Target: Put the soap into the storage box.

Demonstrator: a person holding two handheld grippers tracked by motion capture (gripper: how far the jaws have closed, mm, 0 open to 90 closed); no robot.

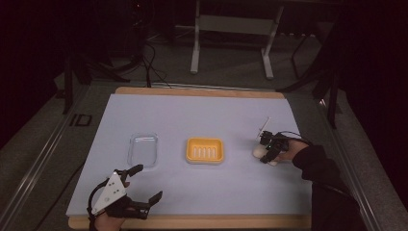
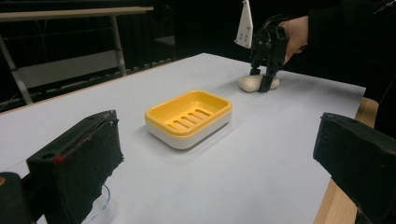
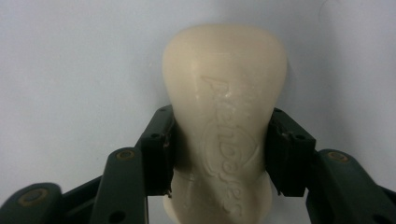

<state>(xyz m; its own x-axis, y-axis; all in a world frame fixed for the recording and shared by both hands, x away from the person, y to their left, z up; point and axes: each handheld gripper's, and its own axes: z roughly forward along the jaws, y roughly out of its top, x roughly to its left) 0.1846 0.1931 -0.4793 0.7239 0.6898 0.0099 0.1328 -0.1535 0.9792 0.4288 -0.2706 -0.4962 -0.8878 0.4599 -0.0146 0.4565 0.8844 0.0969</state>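
A cream bar of soap [image 3: 224, 79] lies on the white table sheet at the right [image 1: 259, 152]. My right gripper [image 3: 219, 154] points down on it, its two black pads pressing the bar's long sides; it is shut on the soap [image 2: 247, 84]. A hand in a dark sleeve holds that gripper [image 1: 267, 155]. A yellow soap dish [image 1: 205, 150] with a slotted floor sits empty in the middle of the table [image 2: 189, 116]. My left gripper [image 1: 149, 182] rests near the front left edge, jaws wide open with nothing between them [image 2: 219, 163].
A clear plastic tray [image 1: 143, 149] lies left of the yellow dish, just beyond my left gripper. The white sheet covers a wooden tabletop whose edge [image 1: 192, 222] shows at the front. Table legs and cables stand on the dark floor behind.
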